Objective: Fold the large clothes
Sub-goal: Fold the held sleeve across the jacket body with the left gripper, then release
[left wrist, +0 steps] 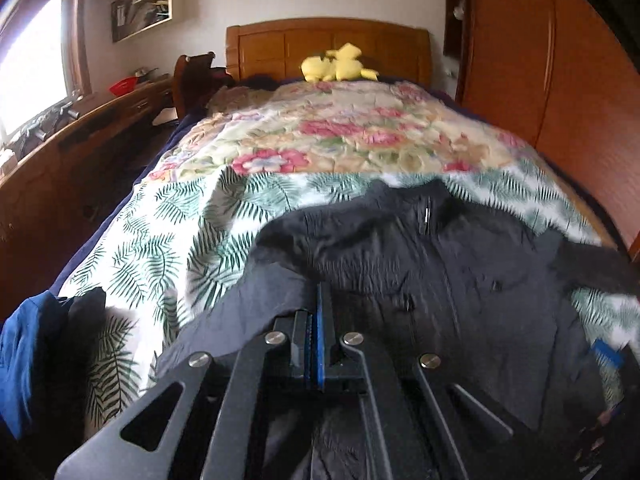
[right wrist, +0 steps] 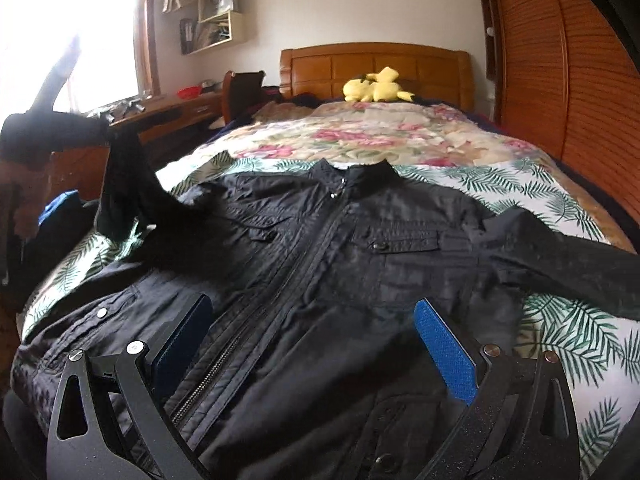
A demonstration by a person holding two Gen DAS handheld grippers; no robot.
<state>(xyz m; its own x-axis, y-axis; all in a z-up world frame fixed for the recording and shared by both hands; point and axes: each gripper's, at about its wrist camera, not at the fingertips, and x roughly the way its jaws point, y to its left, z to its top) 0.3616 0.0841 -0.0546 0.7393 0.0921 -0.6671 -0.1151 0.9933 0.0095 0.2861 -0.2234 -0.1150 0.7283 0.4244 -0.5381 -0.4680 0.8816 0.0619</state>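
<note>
A black zip-front jacket [right wrist: 340,248] lies face up on the bed, collar toward the headboard, its right sleeve [right wrist: 568,268] stretched out to the right. Its left sleeve [right wrist: 128,192] is lifted off the bed at the left. My left gripper [left wrist: 316,304] is shut on that sleeve's black fabric and holds it up; the jacket [left wrist: 420,264] spreads below it. My right gripper [right wrist: 316,316] is open, its blue pads [right wrist: 444,344] spread over the jacket's lower front and zipper, holding nothing.
The bed has a palm-leaf sheet [right wrist: 560,340] and a floral quilt [right wrist: 360,136] with a yellow plush toy [right wrist: 376,86] by the wooden headboard. A wooden wardrobe [right wrist: 560,80] stands on the right, a desk [right wrist: 168,116] on the left. Blue clothing [left wrist: 24,352] lies at the bed's left edge.
</note>
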